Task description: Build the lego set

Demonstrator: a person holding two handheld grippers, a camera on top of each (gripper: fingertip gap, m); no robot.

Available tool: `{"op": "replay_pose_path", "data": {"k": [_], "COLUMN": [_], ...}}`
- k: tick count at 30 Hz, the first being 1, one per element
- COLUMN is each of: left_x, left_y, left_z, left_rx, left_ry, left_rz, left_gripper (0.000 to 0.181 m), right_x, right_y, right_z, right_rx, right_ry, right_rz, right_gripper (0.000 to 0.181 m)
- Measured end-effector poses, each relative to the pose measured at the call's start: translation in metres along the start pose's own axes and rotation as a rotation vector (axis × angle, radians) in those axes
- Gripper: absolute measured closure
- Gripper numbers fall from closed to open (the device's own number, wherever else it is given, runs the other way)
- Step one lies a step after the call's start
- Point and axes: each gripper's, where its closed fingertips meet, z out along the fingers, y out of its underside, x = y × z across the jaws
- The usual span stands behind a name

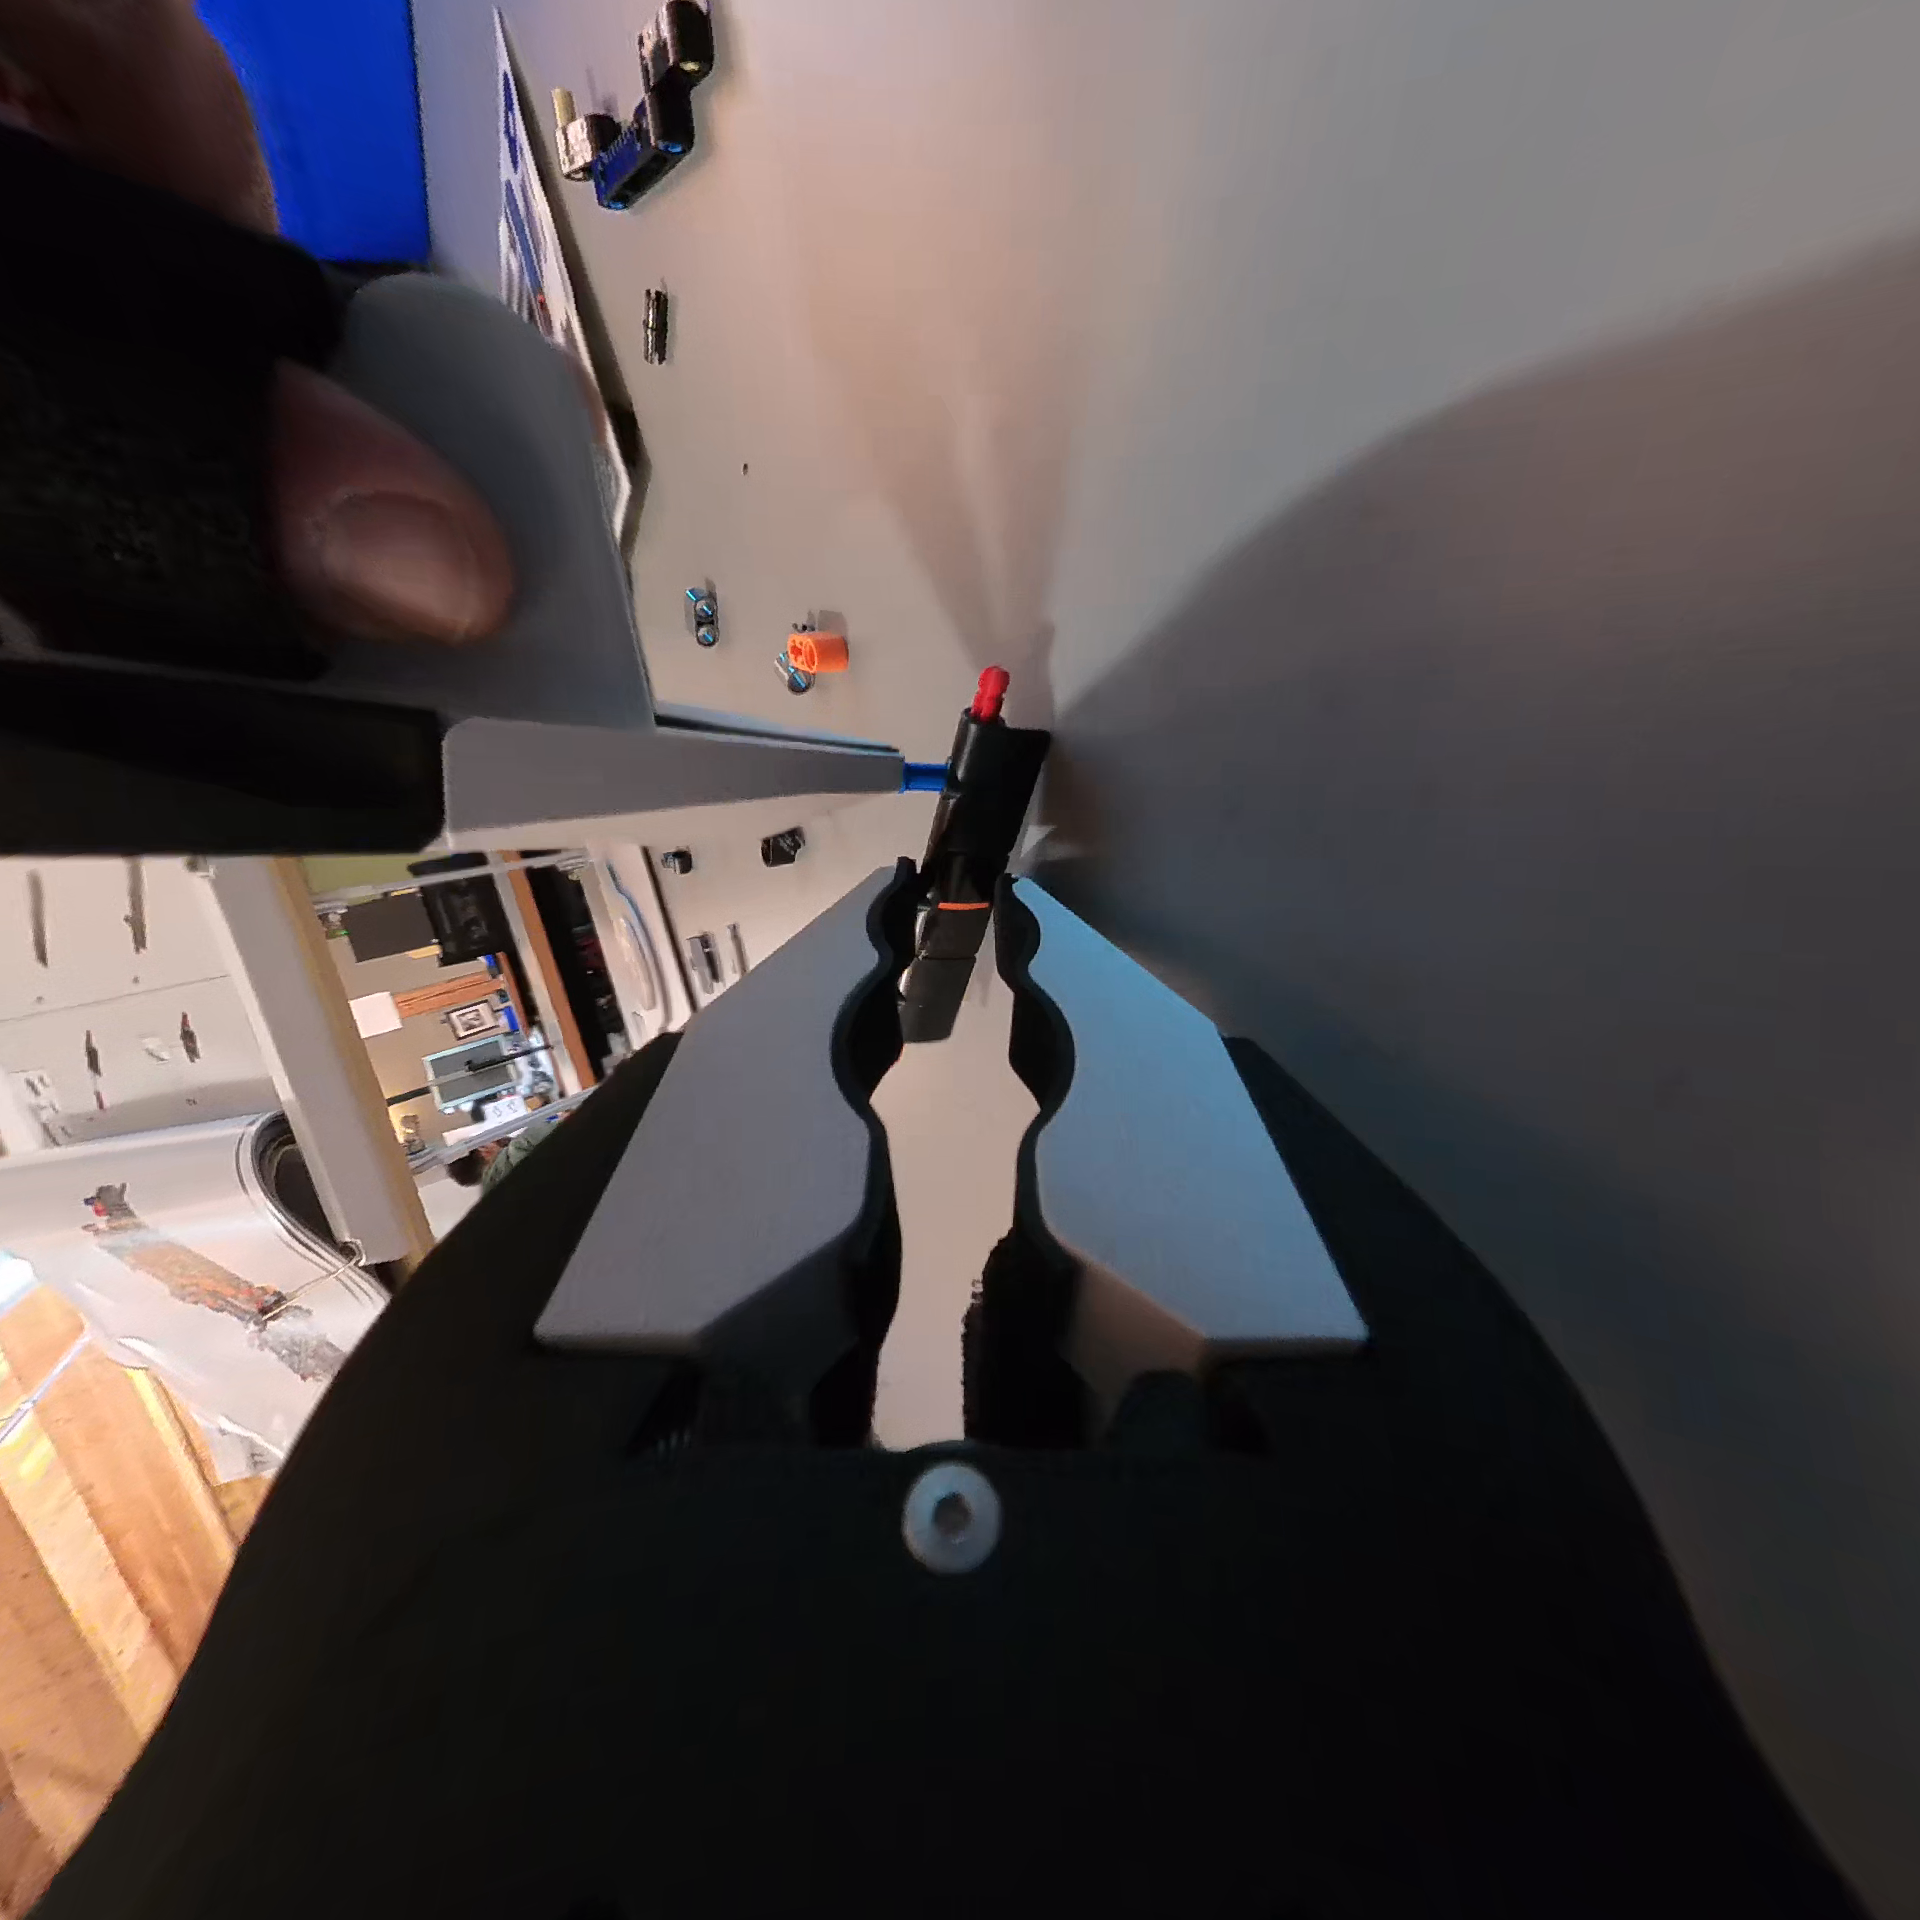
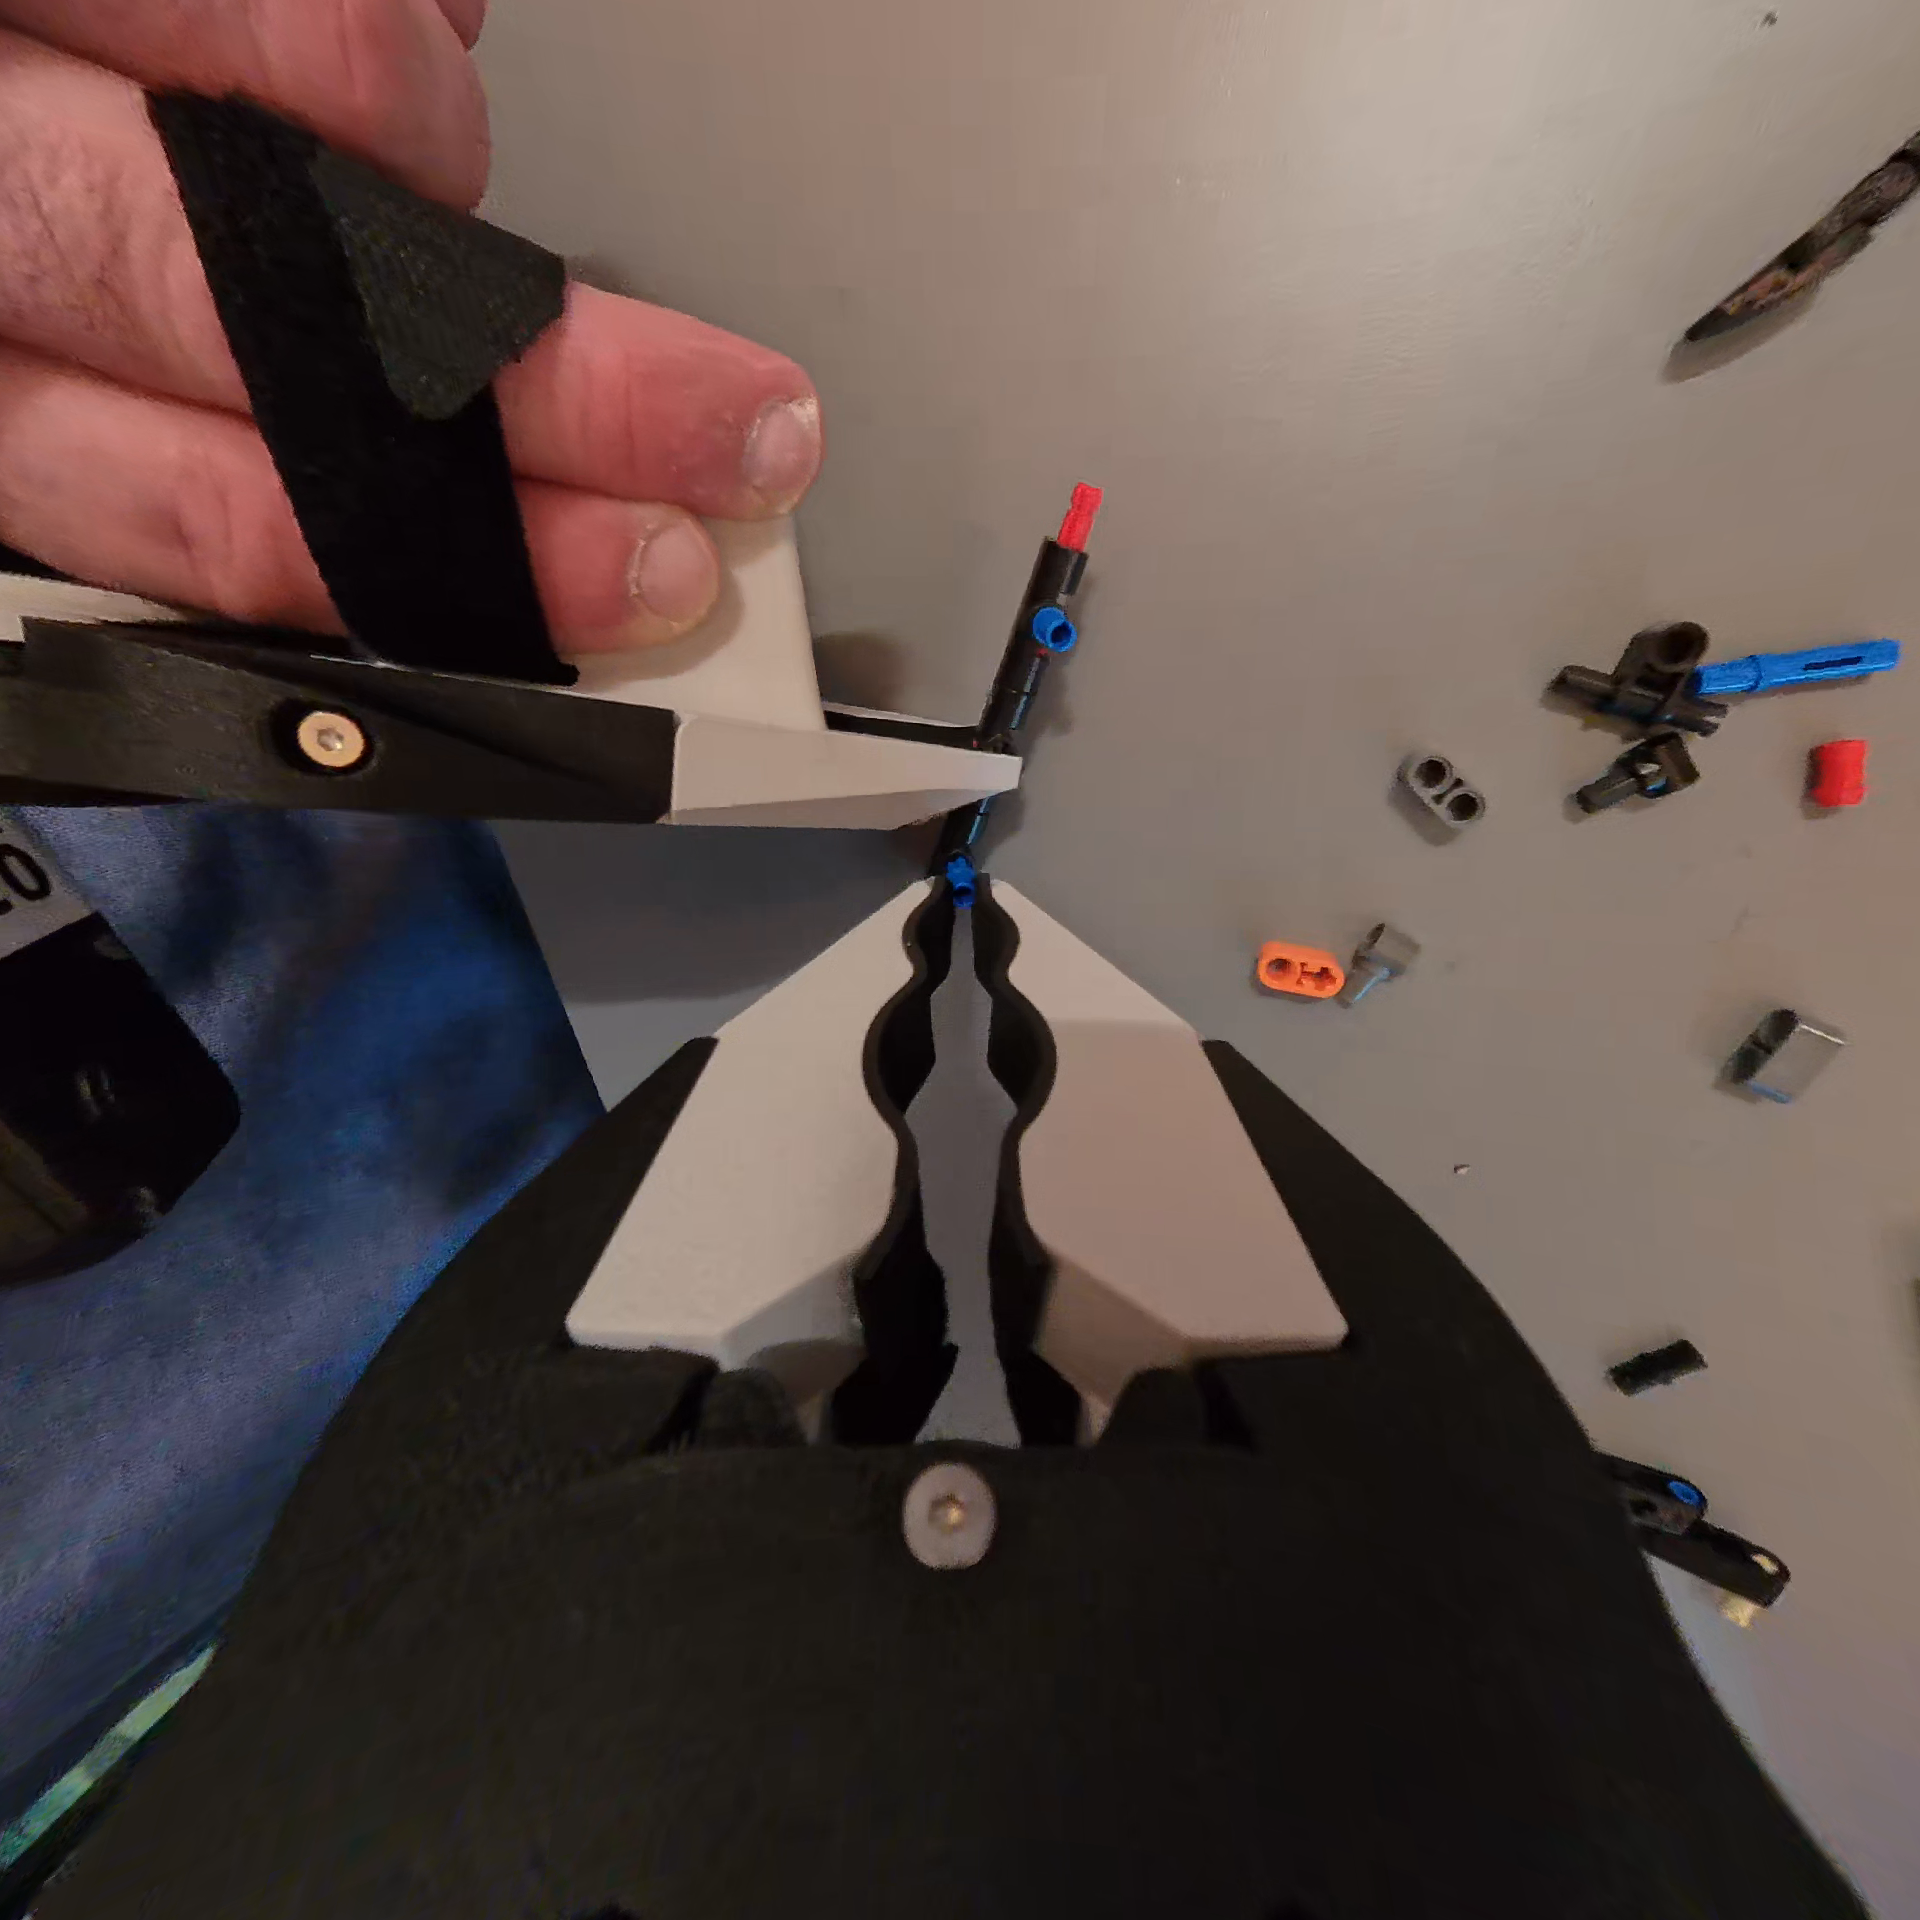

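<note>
While my left gripper (image 1: 951,894) clamps the stiff, light beam (image 1: 982,821), right gripper (image 2: 961,894) pinches its blue pin (image 2: 961,888); tiny, slippery, so grip near tips.

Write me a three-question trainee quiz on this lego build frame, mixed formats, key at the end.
1. True or false: the left gripper is shut on the black assembly.
2. What colour is the pin held by the right gripper? A red, B blue, C orange.
3. What colour is the peg at the assembly's far end?

Key: 1 true; 2 B; 3 red.
</note>
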Motion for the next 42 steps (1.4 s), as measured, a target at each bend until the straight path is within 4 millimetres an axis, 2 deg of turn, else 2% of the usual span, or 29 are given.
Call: {"op": "replay_pose_path", "data": {"k": [11,26,31,42], "left_x": [-0.0004,0.0009,0.0008,0.0001], "left_y": [-0.0003,0.0019,0.0022,0.0029], "left_z": [0.0000,-0.0015,-0.0012,-0.0001], "left_rx": [-0.006,0.005,0.006,-0.004], "left_ry": [-0.026,0.026,0.003,-0.036], "left_rz": [-0.007,-0.113,-0.120,-0.133], "left_gripper": [0.169,0.168,0.169,0.169], "right_x": [-0.0042,-0.0020,-0.0026,-0.0061], "right_y": [-0.0001,-0.0008,-0.0017,-0.0028], "right_z": [0.0009,0.0003,0.0005,0.0014], "right_rx": [0.099,0.120,0.177,0.186], "right_ry": [-0.015,0.120,0.076,0.207], "right_rz": [0.096,0.024,0.078,0.041], "right_gripper": [0.181,0.180,0.181,0.181]}}
